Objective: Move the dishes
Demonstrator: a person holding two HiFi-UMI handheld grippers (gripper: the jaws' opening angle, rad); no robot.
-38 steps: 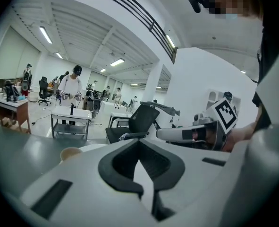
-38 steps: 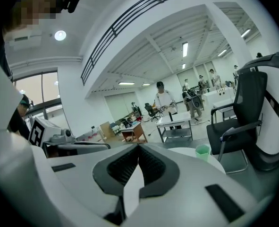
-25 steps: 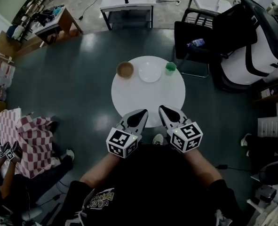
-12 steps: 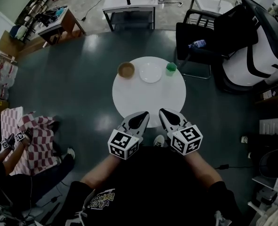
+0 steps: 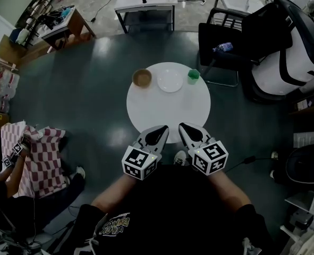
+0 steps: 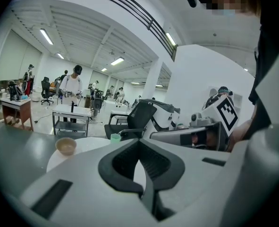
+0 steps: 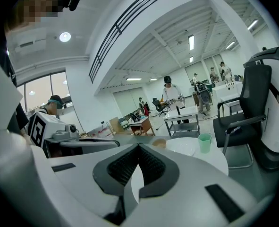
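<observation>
One brown bowl (image 5: 142,78), one white plate (image 5: 170,81) and one green cup (image 5: 193,76) stand on one table (image 5: 167,110); left gripper (image 5: 162,127) and right gripper (image 5: 184,126) are clenched, empty

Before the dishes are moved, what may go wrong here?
The bowl, plate and green cup sit close to the far edge of the table; a push may slide one off.
The left tongs and right tongs are shut; unless opened first, they may just knock a dish.

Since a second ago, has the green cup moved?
No. The green cup still stands at the white table's far-right edge, beside the plate.
</observation>
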